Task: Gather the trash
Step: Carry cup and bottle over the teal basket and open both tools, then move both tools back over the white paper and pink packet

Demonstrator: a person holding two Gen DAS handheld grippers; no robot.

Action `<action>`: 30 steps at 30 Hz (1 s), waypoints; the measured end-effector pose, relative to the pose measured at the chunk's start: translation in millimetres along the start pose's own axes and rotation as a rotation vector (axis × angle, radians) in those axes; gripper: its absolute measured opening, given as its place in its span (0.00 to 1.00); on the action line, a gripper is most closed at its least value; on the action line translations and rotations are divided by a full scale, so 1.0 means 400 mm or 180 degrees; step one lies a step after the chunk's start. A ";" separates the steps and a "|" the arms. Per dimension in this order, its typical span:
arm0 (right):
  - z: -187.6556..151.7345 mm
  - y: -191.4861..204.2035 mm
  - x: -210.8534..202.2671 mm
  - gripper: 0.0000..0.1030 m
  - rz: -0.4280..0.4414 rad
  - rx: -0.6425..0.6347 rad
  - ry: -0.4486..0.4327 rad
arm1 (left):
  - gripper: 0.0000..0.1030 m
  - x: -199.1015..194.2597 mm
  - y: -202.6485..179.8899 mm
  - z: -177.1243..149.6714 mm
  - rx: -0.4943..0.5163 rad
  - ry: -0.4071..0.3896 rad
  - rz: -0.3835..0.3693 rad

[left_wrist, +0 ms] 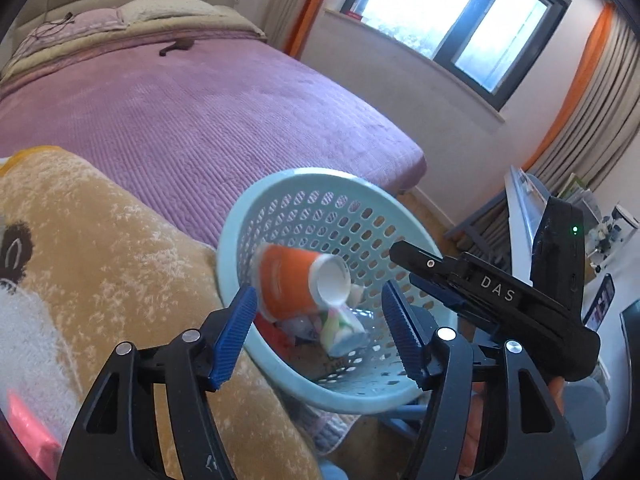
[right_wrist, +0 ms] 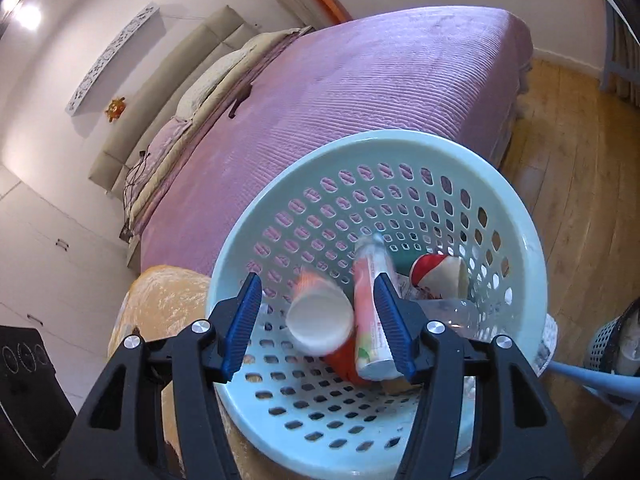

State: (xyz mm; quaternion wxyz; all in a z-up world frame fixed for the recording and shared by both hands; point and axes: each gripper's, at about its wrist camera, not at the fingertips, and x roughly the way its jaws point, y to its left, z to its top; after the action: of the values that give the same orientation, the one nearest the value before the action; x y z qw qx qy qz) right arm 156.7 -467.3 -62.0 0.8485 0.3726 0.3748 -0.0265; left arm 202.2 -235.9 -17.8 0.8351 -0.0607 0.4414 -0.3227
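Purple bed (left_wrist: pixel 208 120) behind, wide and soft. Fuzzy tan blanket (left_wrist: pixel 120 280) close by on the left. Pale blue plastic basket (right_wrist: pixel 516 216) full of holes, tipped toward the cameras, sitting near the bed's corner. Already holding trash: a pink bottle (right_wrist: pixel 368 304), a clear bottle (right_wrist: pixel 452 312), a red and white crumpled cup (right_wrist: pixel 436 272).

Orange paper cup (left_wrist: pixel 288 288) blurry inside the basket, seemingly falling, not touching either tool. Lying on its side, long way running from white bottom to open mouth, white bottom toward the right wrist camera. Probably very light, thin and easy to squash. Best pinched gently across the rim or the middle, not hard.

Left gripper (left_wrist: pixel 316 328) with jaws spread wide, nothing between. Right gripper (right_wrist: pixel 316 320) jaws spread wide too, hanging over the basket, holding nothing.
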 end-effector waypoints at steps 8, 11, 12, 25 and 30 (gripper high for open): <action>-0.049 0.125 -0.110 0.53 0.0117 -0.0510 -0.0241 | 0.61 -0.170 -0.028 -0.028 0.0163 -0.0418 0.0062; -0.060 0.175 -0.141 0.53 0.0190 -0.0715 -0.0284 | 0.61 -0.239 -0.031 -0.043 0.0141 -0.0564 0.0076; -0.071 0.200 -0.155 0.53 0.0231 -0.0798 -0.0306 | 0.61 -0.267 -0.027 -0.050 0.0126 -0.0622 0.0077; -0.295 0.477 -0.216 0.53 0.0613 -0.1981 -0.0415 | 0.75 -0.583 0.091 -0.190 -0.0045 -0.1362 0.0989; -0.383 0.528 -0.152 0.53 0.0666 -0.2065 -0.0144 | 0.77 -0.691 0.217 -0.270 -0.0419 -0.1526 0.1411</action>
State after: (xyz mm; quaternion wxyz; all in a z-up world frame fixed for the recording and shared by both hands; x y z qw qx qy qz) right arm 86.9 -229.4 39.6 0.9290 0.1191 0.3046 0.1731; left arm 49.3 15.6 76.8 0.9594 -0.0913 0.2546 -0.0805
